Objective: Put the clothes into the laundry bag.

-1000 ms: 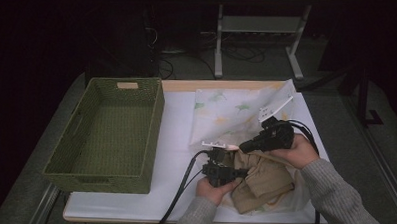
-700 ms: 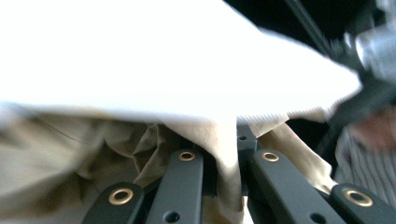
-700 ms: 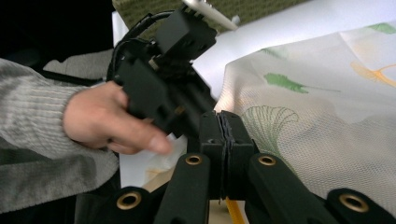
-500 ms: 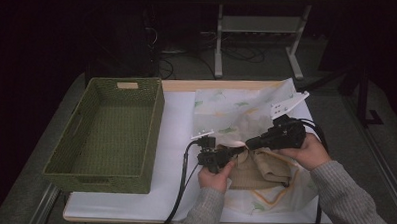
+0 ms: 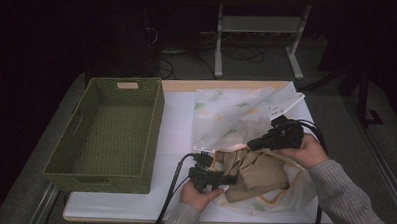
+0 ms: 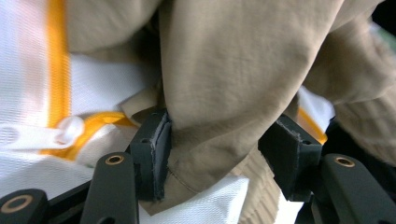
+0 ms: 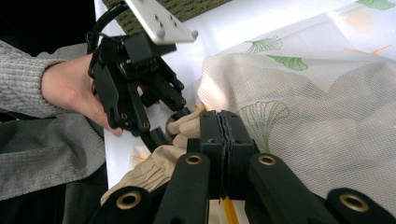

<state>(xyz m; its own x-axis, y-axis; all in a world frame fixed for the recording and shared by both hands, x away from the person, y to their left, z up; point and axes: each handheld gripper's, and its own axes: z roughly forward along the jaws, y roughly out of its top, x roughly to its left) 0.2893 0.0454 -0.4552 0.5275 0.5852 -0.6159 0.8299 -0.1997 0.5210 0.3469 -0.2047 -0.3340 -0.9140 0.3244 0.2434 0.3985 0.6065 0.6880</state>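
Note:
A white mesh bag [image 5: 236,118] printed with green leaves lies on the table, its opening toward me. My right gripper [image 5: 250,143] is shut on the bag's upper edge and holds it raised; in the right gripper view the jaws [image 7: 225,126] meet on the mesh [image 7: 317,126]. A crumpled tan garment [image 5: 257,174] lies in the bag's mouth. My left gripper [image 5: 232,180] is open at the garment's near left side. In the left gripper view the tan cloth [image 6: 224,70] hangs between the spread jaws, beside the orange zipper trim [image 6: 57,70].
An empty green woven basket [image 5: 156,125] stands on the left half of the white table [image 5: 178,121]. Cables trail from both grippers over the near edge. Beyond the table are a dark floor and a metal stand [image 5: 218,47].
The left gripper has drawn back toward the near edge after pushing forward. The tan garment has shifted and the bag's lower layer now spreads beneath it. The right gripper has barely moved.

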